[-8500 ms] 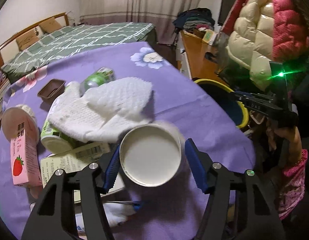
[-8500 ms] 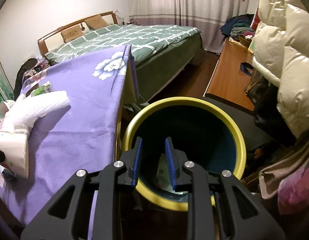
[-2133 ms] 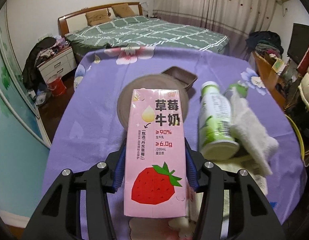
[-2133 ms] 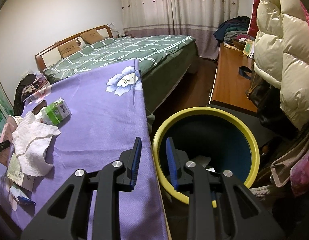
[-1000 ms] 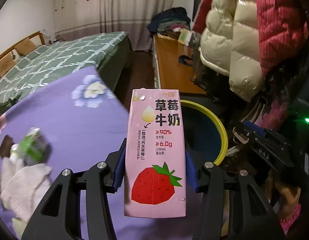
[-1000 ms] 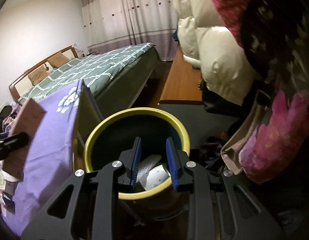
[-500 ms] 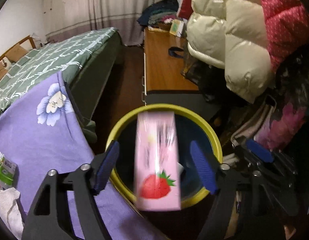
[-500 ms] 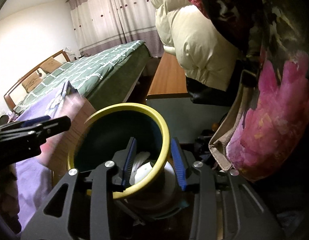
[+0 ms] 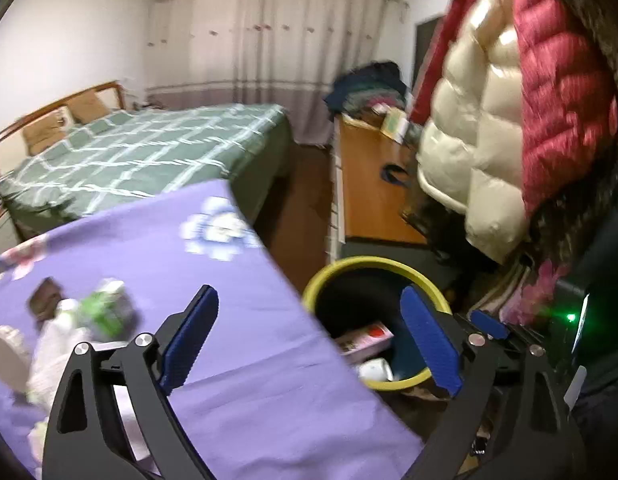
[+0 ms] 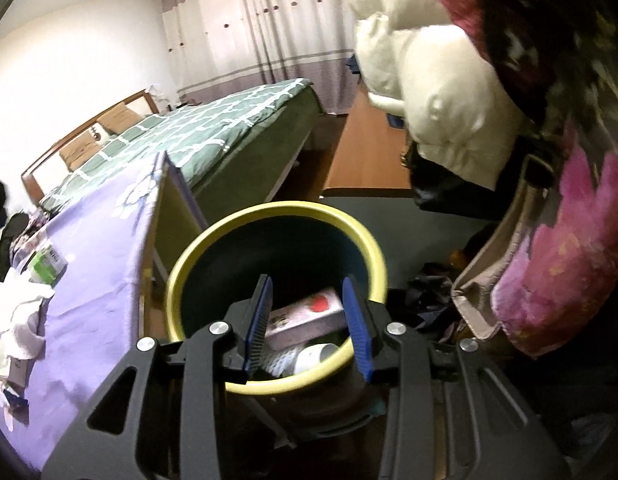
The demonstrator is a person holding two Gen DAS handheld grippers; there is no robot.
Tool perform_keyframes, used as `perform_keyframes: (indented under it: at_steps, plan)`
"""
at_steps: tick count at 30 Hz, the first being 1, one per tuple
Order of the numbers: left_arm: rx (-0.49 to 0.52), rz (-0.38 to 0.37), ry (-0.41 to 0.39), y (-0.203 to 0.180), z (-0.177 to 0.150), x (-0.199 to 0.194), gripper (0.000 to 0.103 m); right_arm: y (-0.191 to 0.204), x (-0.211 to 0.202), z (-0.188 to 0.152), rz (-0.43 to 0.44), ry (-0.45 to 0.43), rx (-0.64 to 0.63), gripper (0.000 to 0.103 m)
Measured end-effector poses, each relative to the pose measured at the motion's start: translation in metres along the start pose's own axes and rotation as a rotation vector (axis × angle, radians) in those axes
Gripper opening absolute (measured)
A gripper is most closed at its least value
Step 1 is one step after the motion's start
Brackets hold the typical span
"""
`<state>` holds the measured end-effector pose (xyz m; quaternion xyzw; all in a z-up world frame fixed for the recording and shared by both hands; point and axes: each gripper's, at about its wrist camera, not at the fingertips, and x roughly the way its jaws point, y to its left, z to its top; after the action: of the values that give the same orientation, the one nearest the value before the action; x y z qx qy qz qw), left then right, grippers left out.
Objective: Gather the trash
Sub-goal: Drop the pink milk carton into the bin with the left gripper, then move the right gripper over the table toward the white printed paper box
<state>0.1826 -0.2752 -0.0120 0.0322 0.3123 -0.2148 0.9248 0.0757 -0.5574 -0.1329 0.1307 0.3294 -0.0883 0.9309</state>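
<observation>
Now the left gripper (image 9: 309,338) stands wide with nothing between its blue pads, its jaws having just been opening. The pink milk carton (image 10: 305,314) lies on its side inside the yellow-rimmed bin (image 10: 361,240), a red strawberry on its face; its writing is too blurred to read. Seen from the left wrist, the carton (image 9: 363,340) shows at about three o'clock of the gap between the fingers, beside a white cup (image 9: 375,370). The right gripper (image 10: 307,322) sits half open over the bin's near rim; whether its pads press on that rim I cannot tell. On the purple tablecloth (image 9: 237,320), at nine o'clock, lie a green-labelled bottle (image 9: 109,308) and a white towel (image 9: 55,356), the label unreadable.
</observation>
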Motion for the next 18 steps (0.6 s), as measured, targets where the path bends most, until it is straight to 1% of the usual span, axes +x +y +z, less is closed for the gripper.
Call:
perform_keyframes:
  at_steps: [4, 8, 14, 18]
  plan:
    - [-0.043, 0.063, -0.041, 0.039, -0.006, -0.036, 0.094, 0.021, -0.006, 0.002, 0.018, -0.009, -0.033, 0.036]
    - [-0.09, 0.149, -0.074, 0.083, -0.02, -0.071, 0.095, 0.047, -0.011, 0.002, 0.056, -0.009, -0.07, 0.036]
    - [-0.167, 0.293, -0.093, 0.153, -0.052, -0.118, 0.095, 0.106, -0.018, -0.001, 0.133, -0.005, -0.164, 0.036]
    - [-0.229, 0.41, -0.109, 0.2, -0.074, -0.15, 0.095, 0.161, -0.019, -0.01, 0.194, 0.013, -0.257, 0.036]
